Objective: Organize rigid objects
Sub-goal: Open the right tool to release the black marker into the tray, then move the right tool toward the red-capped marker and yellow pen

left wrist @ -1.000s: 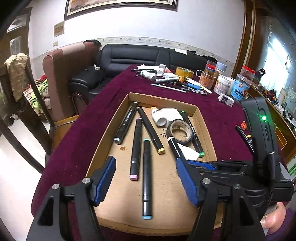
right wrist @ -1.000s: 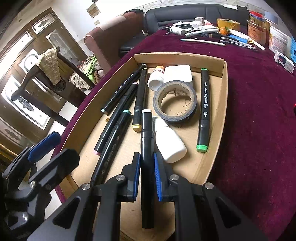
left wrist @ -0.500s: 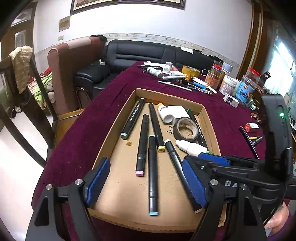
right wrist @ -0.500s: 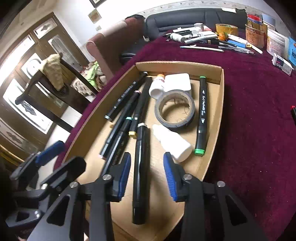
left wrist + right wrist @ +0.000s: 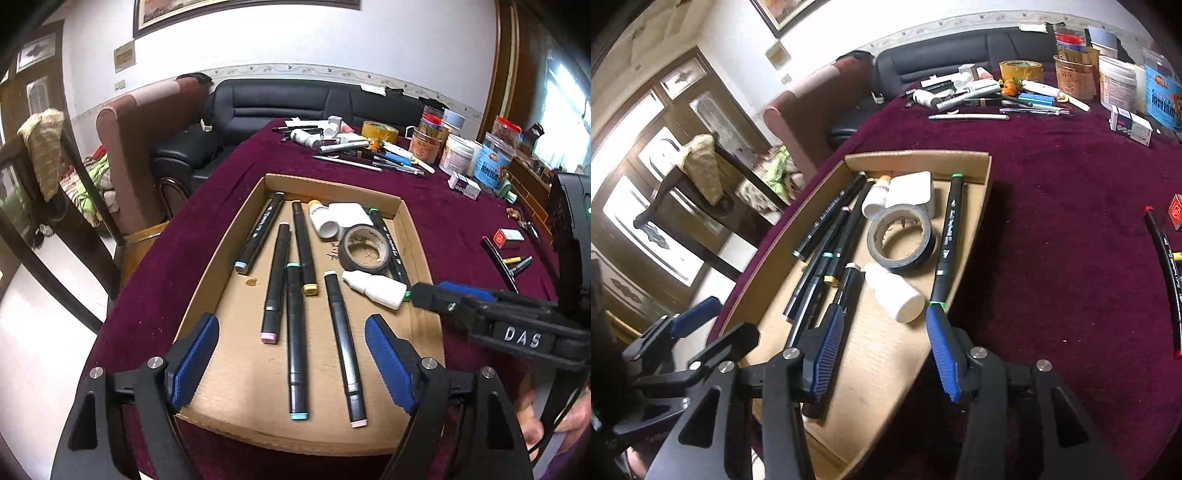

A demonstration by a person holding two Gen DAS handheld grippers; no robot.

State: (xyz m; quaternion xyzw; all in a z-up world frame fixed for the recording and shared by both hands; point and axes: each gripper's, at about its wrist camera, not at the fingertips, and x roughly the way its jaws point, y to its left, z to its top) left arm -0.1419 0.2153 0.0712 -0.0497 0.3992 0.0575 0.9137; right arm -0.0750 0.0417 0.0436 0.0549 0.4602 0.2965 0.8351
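A shallow cardboard tray (image 5: 417,240) (image 5: 916,158) on the maroon table holds several black markers, a roll of black tape (image 5: 365,250) (image 5: 900,240), a white dropper bottle (image 5: 375,288) (image 5: 897,297) and a small white bottle (image 5: 323,221). The marker with the pale pink cap (image 5: 345,350) (image 5: 842,299) lies loose in the tray near its front. My left gripper (image 5: 291,365) is open and empty above the tray's front edge. My right gripper (image 5: 882,360) is open and empty above the tray's front right part; it also shows in the left wrist view (image 5: 443,295).
A black marker with red ends (image 5: 1165,273) and a small red box (image 5: 509,236) lie on the cloth right of the tray. Pens, yellow tape (image 5: 379,131), jars (image 5: 460,153) and boxes crowd the table's far end. A chair (image 5: 147,147) and sofa stand beyond.
My right gripper opened and let go of the pink-capped marker, which now lies in the tray, then pulled back and to the right. My left gripper rose slightly, still open.
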